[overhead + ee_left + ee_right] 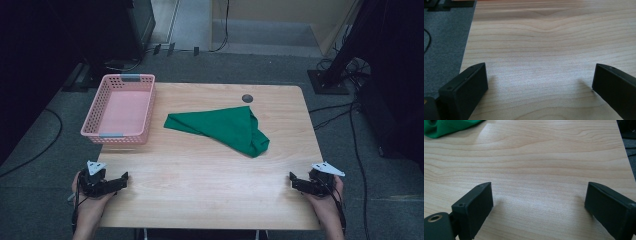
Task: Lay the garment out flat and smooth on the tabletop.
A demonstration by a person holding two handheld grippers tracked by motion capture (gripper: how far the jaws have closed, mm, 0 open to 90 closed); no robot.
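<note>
Both grippers, left [121,179] and right [295,179], gape empty; the bunched cloth [225,127] risks a 1-layer pinch.

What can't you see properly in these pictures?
- Underside of the crumpled green cloth: hidden by its own folds, high view.
- Same cloth in the right gripper view: cut off by the top edge.
- Near inside wall of the pink plastic basket: hidden by its rim, high view.
- Small dark round spot on the wooden table: too small to identify.
</note>
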